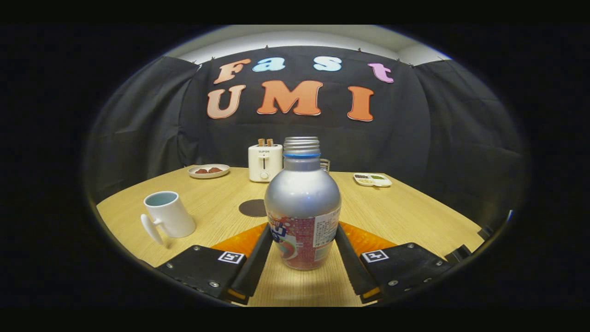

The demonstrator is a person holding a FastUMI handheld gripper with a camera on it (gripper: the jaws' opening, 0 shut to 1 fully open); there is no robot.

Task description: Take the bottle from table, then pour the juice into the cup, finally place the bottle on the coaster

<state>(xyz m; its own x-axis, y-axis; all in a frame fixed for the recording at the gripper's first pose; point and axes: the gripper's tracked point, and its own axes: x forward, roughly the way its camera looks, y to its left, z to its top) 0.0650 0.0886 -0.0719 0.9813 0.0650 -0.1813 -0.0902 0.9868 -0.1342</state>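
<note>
A silver bottle (303, 203) with a red label and an uncapped threaded neck stands upright on the wooden table (405, 216), right between my fingers. My gripper (303, 227) is shut on its lower body, one finger pressing each side at label height. A white cup (168, 216) with its handle turned toward me sits to the left of the fingers, a little ahead of them. A dark round coaster (252, 207) lies flat on the table just beyond the bottle, slightly left, between cup and bottle; the bottle hides part of it.
At the table's far side stand a white toaster (265, 162), a small plate (209, 171) with reddish pieces to its left, and a white sectioned dish (372, 179) to the right. Something like a glass (325, 164) peeks out behind the bottle's neck.
</note>
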